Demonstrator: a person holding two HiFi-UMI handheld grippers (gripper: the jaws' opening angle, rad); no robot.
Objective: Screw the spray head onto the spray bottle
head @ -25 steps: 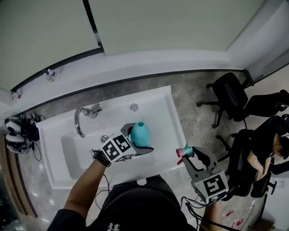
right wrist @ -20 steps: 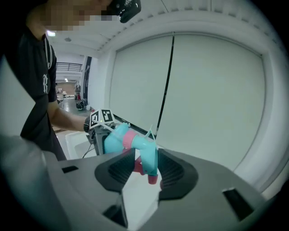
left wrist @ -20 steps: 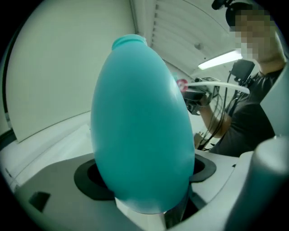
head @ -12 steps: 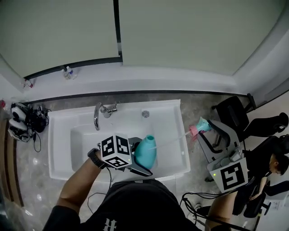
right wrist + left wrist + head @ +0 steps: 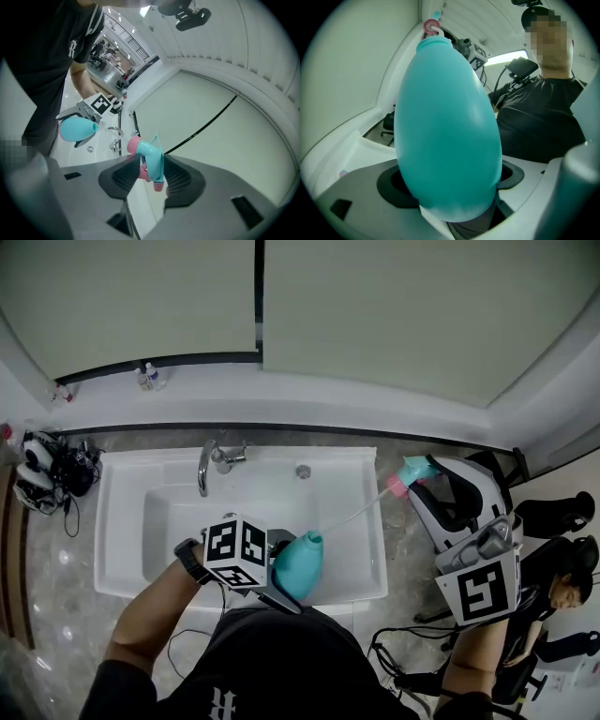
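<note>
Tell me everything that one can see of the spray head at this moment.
The spray head looks like glossy plastic: a teal body, a pink screw collar and smaller pink parts at the other end. A thin clear tube leaves the collar towards the mouth of the bottle; whether its end is inside cannot be told. The head is not screwed on. The right gripper clamps its body and holds it in the air beyond the right edge of the sink.
</note>
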